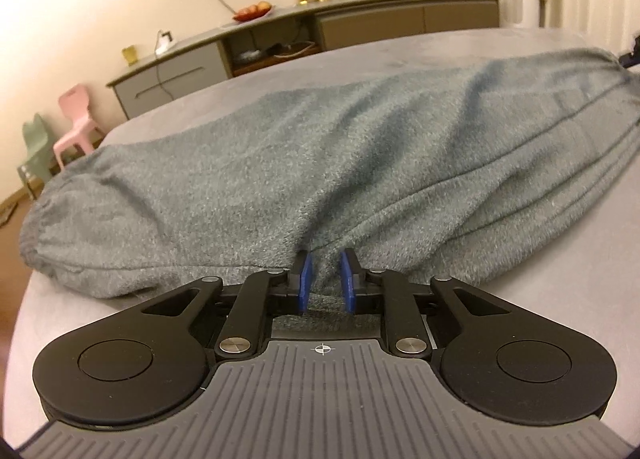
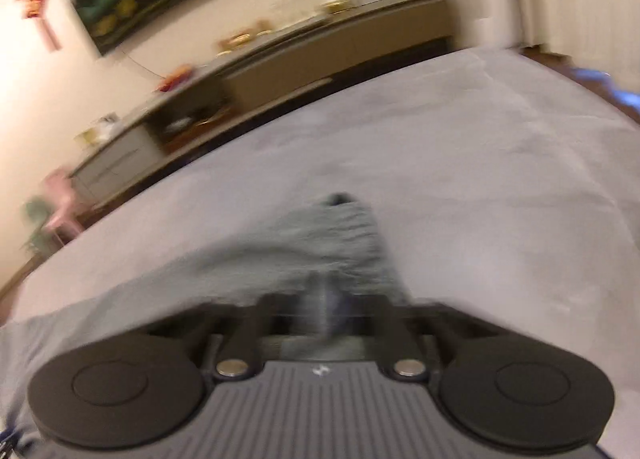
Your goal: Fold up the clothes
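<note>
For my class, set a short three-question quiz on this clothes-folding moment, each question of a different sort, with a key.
1. True or false: the left gripper has a fold of the grey-green garment between its blue pads.
2. Multiple choice: the garment lies on A) a wooden floor, B) a pale grey sheet, C) a pink chair.
3. Fill the gap: the right wrist view is too ____ to show whether the right gripper is open or shut.

Key: 1 true; 2 B; 3 blurred.
</note>
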A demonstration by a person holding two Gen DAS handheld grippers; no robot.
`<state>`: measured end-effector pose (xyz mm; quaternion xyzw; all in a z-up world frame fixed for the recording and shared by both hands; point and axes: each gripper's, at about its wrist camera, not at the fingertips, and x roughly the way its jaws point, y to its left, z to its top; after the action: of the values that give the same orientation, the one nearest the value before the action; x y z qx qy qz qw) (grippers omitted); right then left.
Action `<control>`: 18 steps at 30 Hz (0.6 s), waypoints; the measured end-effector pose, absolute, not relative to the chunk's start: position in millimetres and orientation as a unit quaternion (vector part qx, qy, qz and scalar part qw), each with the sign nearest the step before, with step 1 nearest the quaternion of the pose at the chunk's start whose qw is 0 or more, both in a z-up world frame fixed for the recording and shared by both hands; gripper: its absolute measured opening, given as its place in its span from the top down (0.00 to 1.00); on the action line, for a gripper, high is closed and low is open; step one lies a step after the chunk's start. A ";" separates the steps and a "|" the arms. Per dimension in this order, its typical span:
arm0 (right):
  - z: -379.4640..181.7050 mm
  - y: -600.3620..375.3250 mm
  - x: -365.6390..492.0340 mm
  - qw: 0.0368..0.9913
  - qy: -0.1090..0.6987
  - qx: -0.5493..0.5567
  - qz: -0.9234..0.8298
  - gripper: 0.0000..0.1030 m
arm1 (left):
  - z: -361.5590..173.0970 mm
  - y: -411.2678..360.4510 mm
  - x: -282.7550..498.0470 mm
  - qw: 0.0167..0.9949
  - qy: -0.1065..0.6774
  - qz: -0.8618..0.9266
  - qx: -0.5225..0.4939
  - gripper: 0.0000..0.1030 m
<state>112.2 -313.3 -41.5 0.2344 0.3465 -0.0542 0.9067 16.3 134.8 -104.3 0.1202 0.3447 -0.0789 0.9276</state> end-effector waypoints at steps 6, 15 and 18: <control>4.9 -314.7 106.5 0.940 0.256 0.219 0.046 1.00 | -106.5 133.0 11.7 0.931 0.343 -0.044 0.114 1.00; -53.1 -330.0 150.6 0.909 0.353 0.220 0.018 0.79 | -103.0 126.1 5.4 0.937 0.332 -0.022 0.108 0.97; -37.0 -316.4 149.1 0.923 0.335 0.184 0.045 1.00 | -100.4 125.0 1.8 0.940 0.323 -0.008 0.106 1.00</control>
<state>149.1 -316.4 -37.0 0.1844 0.3351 0.0452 0.9228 1.8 125.0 -100.4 0.1060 0.3234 -0.0085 0.9403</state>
